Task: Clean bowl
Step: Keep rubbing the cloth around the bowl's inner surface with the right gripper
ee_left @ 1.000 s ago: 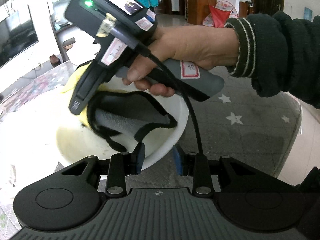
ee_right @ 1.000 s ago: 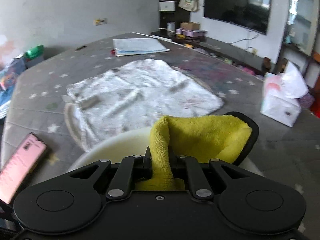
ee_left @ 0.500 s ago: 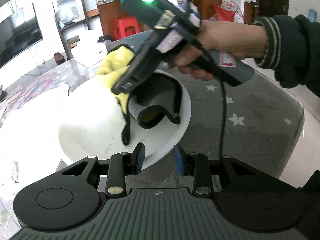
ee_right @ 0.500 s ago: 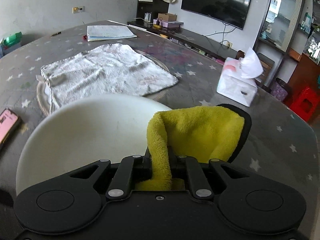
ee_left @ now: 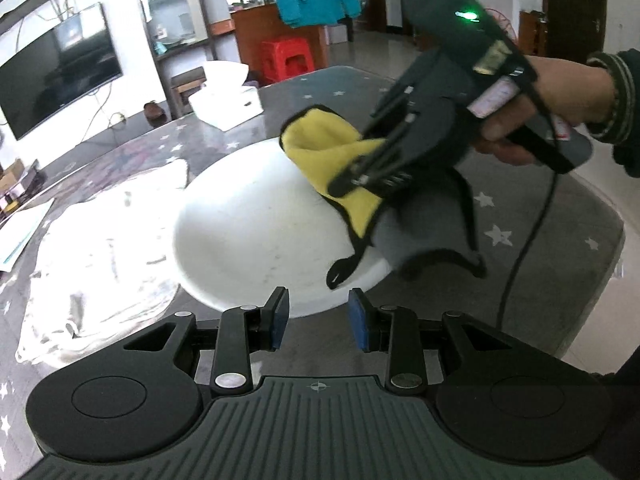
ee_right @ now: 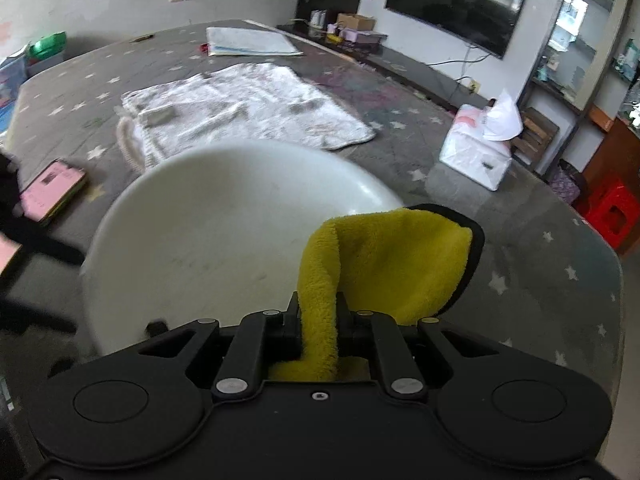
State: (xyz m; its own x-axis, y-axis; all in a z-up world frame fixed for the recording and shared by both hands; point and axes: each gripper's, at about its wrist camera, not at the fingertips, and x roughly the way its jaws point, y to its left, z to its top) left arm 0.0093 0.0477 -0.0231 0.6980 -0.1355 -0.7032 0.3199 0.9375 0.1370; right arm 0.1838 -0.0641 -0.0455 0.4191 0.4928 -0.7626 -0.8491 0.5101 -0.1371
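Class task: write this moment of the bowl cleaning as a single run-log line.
right tongs: shut on cloth | cloth: over bowl rim | left tongs: at bowl's near rim, grip unclear | bowl: on table

White towel point(ee_right: 248, 108), tissue box point(ee_right: 476, 156), pink phone point(ee_right: 52, 192) on table point(ee_right: 540, 264).

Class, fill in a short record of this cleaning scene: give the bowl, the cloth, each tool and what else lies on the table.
bowl: white bowl, on the starred table
cloth: yellow cloth, over the bowl's rim
right tool: right tool shut on the cloth
left tool: left tool astride the bowl's near rim, pads apart
also on table: white towel, tissue pack, papers, pink phone
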